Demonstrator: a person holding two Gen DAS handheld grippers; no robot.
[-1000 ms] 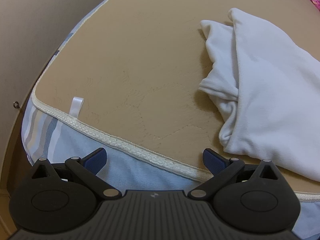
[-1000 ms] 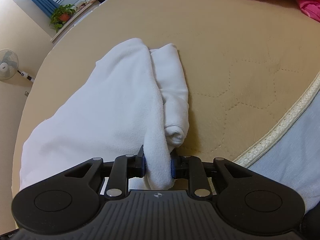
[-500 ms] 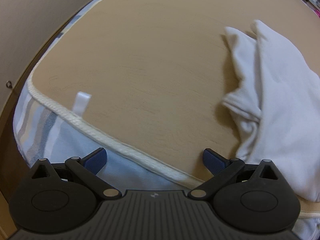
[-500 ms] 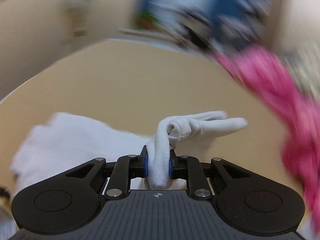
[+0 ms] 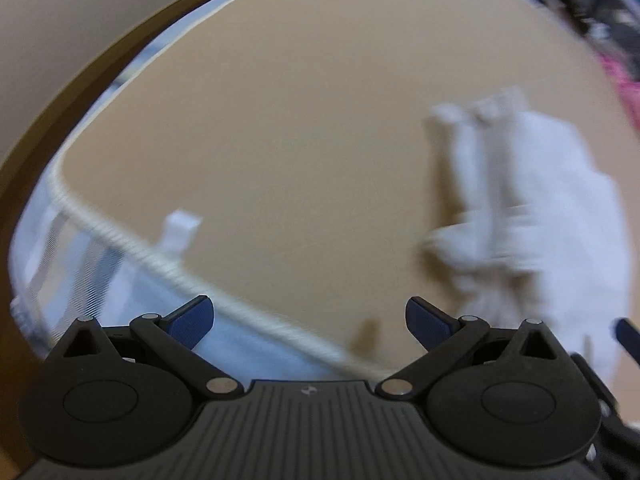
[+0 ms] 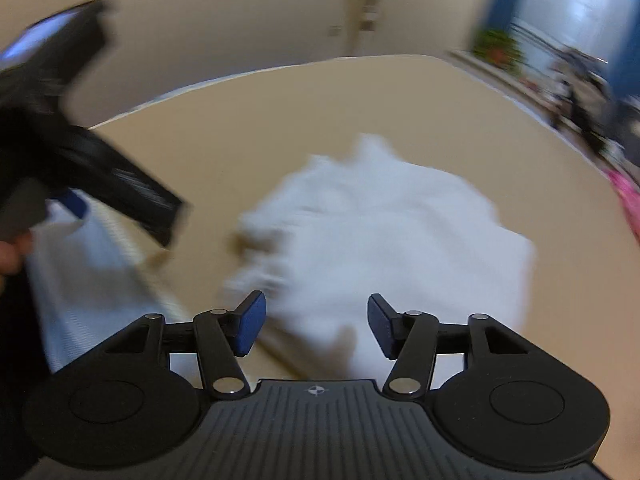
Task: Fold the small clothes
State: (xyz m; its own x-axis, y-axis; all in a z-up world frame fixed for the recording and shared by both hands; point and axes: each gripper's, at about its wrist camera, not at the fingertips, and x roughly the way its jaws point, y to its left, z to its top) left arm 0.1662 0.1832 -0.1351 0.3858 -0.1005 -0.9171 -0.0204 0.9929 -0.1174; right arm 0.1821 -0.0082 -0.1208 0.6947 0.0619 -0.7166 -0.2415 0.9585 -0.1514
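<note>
On the mattress (image 5: pixel 304 128), white garment (image 6: pixel 392 240) lengthwise from the edge, both tongs (image 5: pixel 307 316) (image 6: pixel 312 326) released.

Bare tan mattress (image 5: pixel 280 140) lies ahead of the left gripper (image 5: pixel 308 320), jaws spread, nothing between them. White garment (image 6: pixel 392 240) fills the surface just ahead of the right gripper (image 6: pixel 312 324), jaws apart and empty. Piped edge (image 5: pixel 132 240) with a white tag (image 5: pixel 180 232) bounds the near side. Pink cloth (image 6: pixel 628 200) sits far right.
</note>
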